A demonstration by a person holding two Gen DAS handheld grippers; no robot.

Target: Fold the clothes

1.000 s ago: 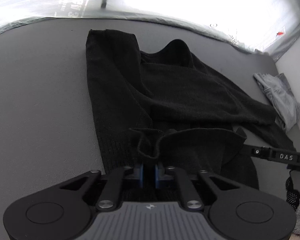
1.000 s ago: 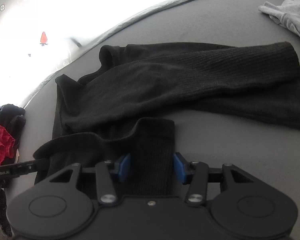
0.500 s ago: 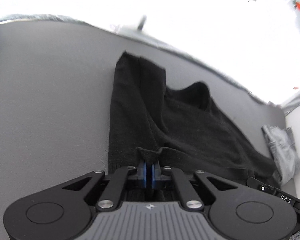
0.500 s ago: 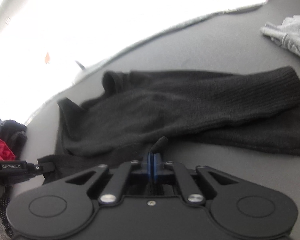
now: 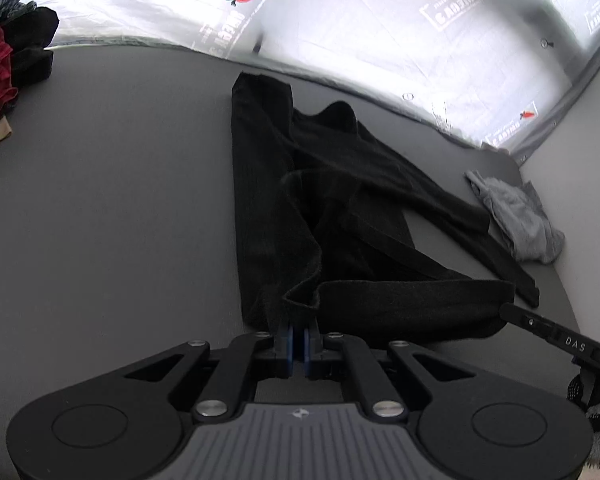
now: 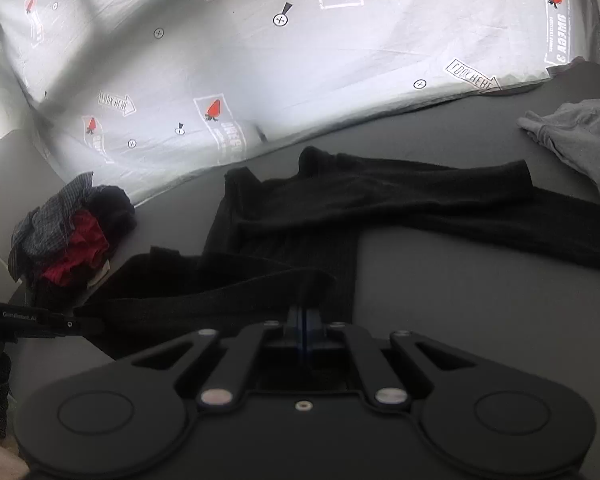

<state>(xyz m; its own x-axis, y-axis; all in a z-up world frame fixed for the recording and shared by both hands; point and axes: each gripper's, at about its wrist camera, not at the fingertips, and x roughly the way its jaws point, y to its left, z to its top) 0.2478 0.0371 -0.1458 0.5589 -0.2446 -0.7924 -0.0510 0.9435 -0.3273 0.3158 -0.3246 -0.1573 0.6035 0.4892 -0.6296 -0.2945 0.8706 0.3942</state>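
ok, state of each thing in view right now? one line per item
black sweater: partly folded, hem edge lifted off the table
left gripper: shut on the hem
right gripper: shut on the hem
grey garment: crumpled, lying apart
clothes pile: heaped, unfolded

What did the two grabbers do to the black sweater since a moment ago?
The right hand-held gripper has just closed on the hem of the black sweater; a second ago its jaws were open around it. The left hand-held gripper stayed clamped on the hem. Both lifted that edge off the grey table. The grey garment and clothes pile stayed put.
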